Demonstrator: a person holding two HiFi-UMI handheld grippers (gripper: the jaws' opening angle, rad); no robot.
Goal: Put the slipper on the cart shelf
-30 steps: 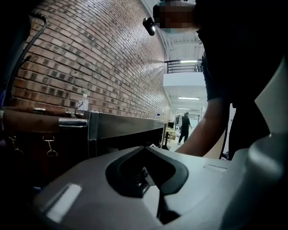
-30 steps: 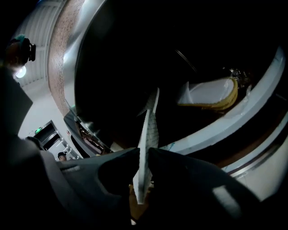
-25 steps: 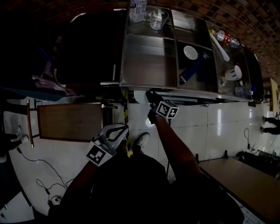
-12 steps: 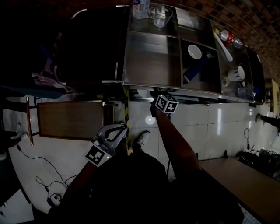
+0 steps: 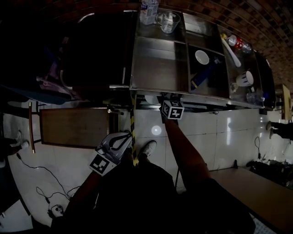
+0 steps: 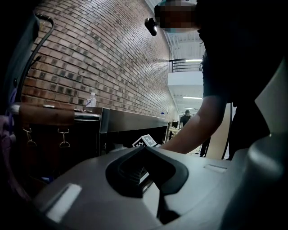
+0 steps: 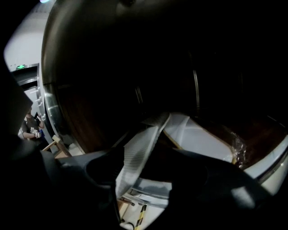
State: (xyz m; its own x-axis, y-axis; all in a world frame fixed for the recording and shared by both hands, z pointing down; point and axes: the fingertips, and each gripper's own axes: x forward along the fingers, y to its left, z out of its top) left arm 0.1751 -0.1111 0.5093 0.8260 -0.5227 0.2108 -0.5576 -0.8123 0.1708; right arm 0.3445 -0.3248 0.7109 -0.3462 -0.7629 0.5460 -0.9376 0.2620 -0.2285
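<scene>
In the right gripper view a white slipper (image 7: 198, 137) lies on the cart's dark lower shelf (image 7: 252, 130), its ribbed white strap (image 7: 137, 155) running down between my dark jaws. My right gripper (image 7: 150, 173) is opening, and the strap sits loosely in the gap. In the head view only its marker cube (image 5: 172, 109) shows, at the steel cart's (image 5: 158, 68) front edge; its tips are hidden under the top. My left gripper (image 5: 120, 140) hangs near my body, shut and empty, also seen as (image 6: 146, 155).
The cart top carries a water bottle (image 5: 149, 9), a glass mug (image 5: 167, 20), a white bowl (image 5: 202, 56) and a white cup (image 5: 246, 77). A wooden table (image 5: 73, 127) stands left of me. Yellow-black tape (image 5: 133, 125) and cables (image 5: 43, 180) lie on the floor.
My right gripper has pushed forward to the cart, and its front end has gone under the cart's top edge. The left gripper has stayed about where it was.
</scene>
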